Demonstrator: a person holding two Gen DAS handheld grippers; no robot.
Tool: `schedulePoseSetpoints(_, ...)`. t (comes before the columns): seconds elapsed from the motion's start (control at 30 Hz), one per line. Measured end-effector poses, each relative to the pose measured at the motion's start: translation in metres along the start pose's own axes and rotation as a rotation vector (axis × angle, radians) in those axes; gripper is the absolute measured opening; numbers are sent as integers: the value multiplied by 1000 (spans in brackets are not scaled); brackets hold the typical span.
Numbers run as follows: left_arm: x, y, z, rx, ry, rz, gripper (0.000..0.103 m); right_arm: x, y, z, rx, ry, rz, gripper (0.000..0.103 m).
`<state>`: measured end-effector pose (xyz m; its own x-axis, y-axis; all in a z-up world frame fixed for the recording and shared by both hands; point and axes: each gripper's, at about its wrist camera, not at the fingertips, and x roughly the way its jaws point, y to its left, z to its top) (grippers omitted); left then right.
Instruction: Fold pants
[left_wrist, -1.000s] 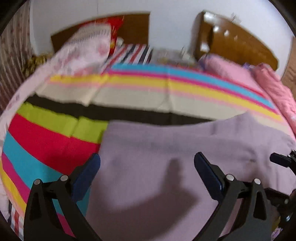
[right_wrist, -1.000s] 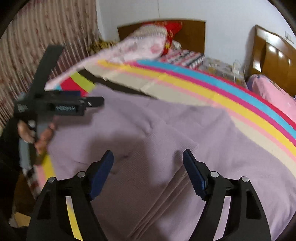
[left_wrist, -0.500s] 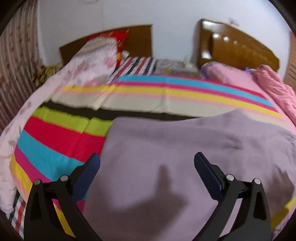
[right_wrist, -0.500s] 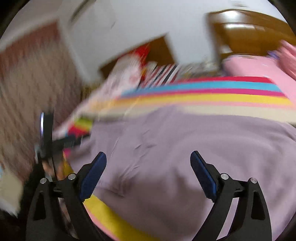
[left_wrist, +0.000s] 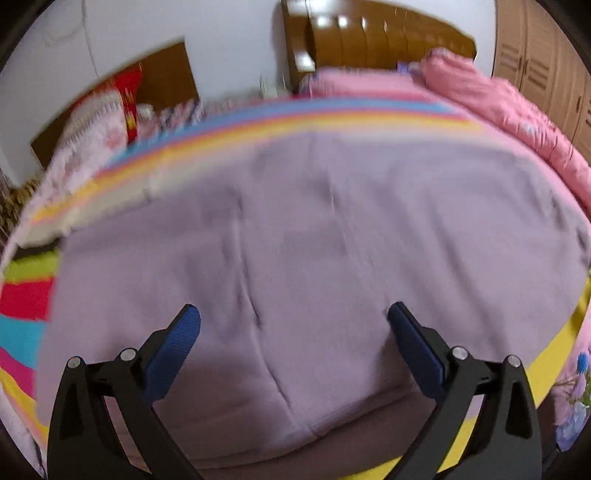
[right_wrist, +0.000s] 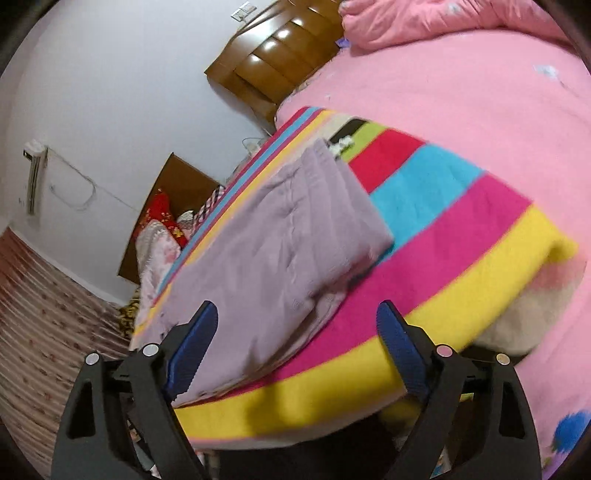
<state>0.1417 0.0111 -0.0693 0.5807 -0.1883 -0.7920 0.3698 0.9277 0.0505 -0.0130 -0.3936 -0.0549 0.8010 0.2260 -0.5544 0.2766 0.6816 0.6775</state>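
Left wrist view: left tool (left_wrist: 293, 317) spread wide and empty, above the mauve pants (left_wrist: 314, 258), which lie flat on the striped blanket (left_wrist: 26, 306); wooden wardrobe (left_wrist: 543, 62) at right.
Right wrist view: right tool (right_wrist: 297, 321) wide, empty; pants (right_wrist: 280, 243) folded in layers, near the blanket (right_wrist: 443, 236) edge; wall switch (right_wrist: 243, 12); pink bedspread (right_wrist: 461, 85).
Writing: none legible.

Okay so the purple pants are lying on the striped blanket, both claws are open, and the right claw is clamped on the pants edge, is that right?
Not quite. The right claw is open and grips nothing; the right wrist view shows its fingers spread apart above the purple pants. The rest holds: the pants lie on the striped blanket, and the left claw is open too.
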Motion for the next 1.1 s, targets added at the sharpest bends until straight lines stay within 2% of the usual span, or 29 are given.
schedulePoseSetpoints(0.17, 11, -2, -1, -8, 2, -8, 102, 35, 11, 18, -59, 92, -73, 87)
schedulePoseSetpoints(0.2, 13, -3, -2, -9, 0, -8, 102, 40, 20, 20, -97, 114, -116, 89)
schedulePoseSetpoints(0.27, 15, -2, -1, -10, 0, -13, 102, 45, 26, 17, -125, 171, -149, 93)
schedulePoseSetpoints(0.33, 14, -4, 0, -11, -3, -14, 102, 47, 24, 12, -101, 238, -67, 93)
schedulePoseSetpoints(0.4, 9, -6, -1, -14, -8, -14, 102, 45, 23, 14, -92, 212, -69, 86)
schedulePoseSetpoints(0.43, 4, -1, 0, -15, -9, -14, 102, 41, 17, 15, -58, 191, -69, 77)
schedulePoseSetpoints(0.47, -1, -1, -1, -15, -11, -15, 102, 39, 9, 18, -11, 166, -65, 75)
schedulePoseSetpoints(0.57, -3, 1, -2, -16, -13, -17, 102, 34, -7, 21, 93, 109, 3, 79)
schedulePoseSetpoints(0.67, -4, 1, -3, -17, -14, -16, 102, 38, 1, 16, 64, 100, 66, 78)
schedulePoseSetpoints(0.7, -4, 1, -3, -17, -14, -17, 102, 46, 9, 13, 3, 135, 65, 78)
schedulePoseSetpoints(0.73, -4, 1, -3, -17, -14, -16, 102, 47, 15, 11, -73, 161, 28, 78)
schedulePoseSetpoints(0.77, -4, 1, -3, -17, -13, -16, 102, 47, 19, 10, -107, 150, -4, 76)
schedulePoseSetpoints(0.87, -4, 2, -3, -16, -14, -17, 102, 47, 9, 18, 5, 111, 3, 74)
schedulePoseSetpoints(0.9, -4, 2, -3, -16, -14, -17, 102, 47, 6, 20, 38, 89, 1, 77)
schedulePoseSetpoints(0.97, -4, 2, -4, -16, -15, -15, 102, 54, 17, 18, -13, 112, -11, 78)
schedulePoseSetpoints(1.03, -4, 2, -4, -16, -15, -16, 102, 62, 31, 17, -120, 157, -43, 77)
schedulePoseSetpoints(1.07, -4, 2, -4, -16, -16, -16, 102, 63, 29, 20, -107, 154, -40, 77)
schedulePoseSetpoints(1.1, -4, 2, -4, -15, -16, -15, 102, 61, 20, 23, -29, 143, -3, 77)
